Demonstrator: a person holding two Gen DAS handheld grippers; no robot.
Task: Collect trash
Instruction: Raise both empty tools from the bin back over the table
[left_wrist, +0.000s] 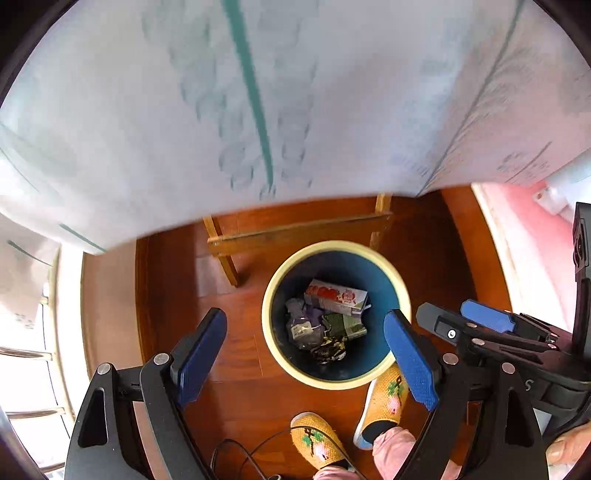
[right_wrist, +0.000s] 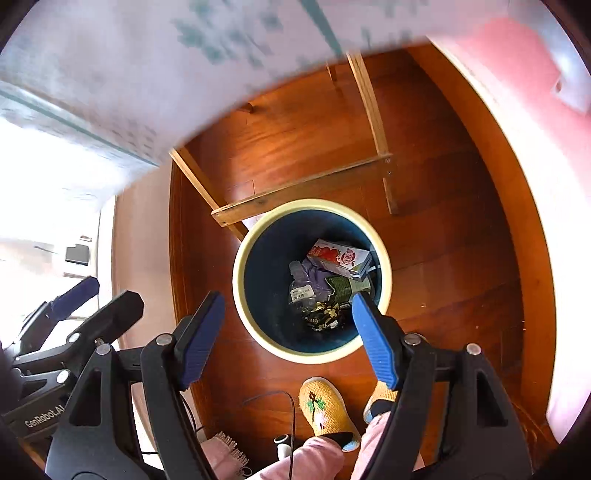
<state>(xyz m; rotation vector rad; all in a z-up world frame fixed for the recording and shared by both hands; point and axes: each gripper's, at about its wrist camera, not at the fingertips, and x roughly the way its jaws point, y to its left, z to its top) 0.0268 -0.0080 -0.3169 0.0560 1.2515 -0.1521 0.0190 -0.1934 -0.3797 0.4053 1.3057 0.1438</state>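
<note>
A round trash bin (left_wrist: 334, 254) with a cream rim and dark blue inside stands on the wooden floor, also in the right wrist view as the bin (right_wrist: 258, 236). Inside it lie a red and white drink carton (left_wrist: 334, 297) (right_wrist: 338, 257), a crumpled clear bottle (left_wrist: 303, 328) (right_wrist: 303, 291), a green packet (left_wrist: 345, 325) and a dark wrapper (right_wrist: 323, 315). My left gripper (left_wrist: 304, 354) hangs open above the bin, nothing between its fingers. My right gripper (right_wrist: 286, 332) is open too, held over the bin's near side, and shows at the right of the left wrist view (left_wrist: 461, 321).
A table with a pale patterned cloth (left_wrist: 258, 110) overhangs the far side; its wooden legs and crossbar (left_wrist: 295, 232) stand just behind the bin. A person's feet in yellow embroidered slippers (left_wrist: 384, 402) (right_wrist: 325, 410) are next to the bin. A black cable (right_wrist: 288, 413) lies on the floor.
</note>
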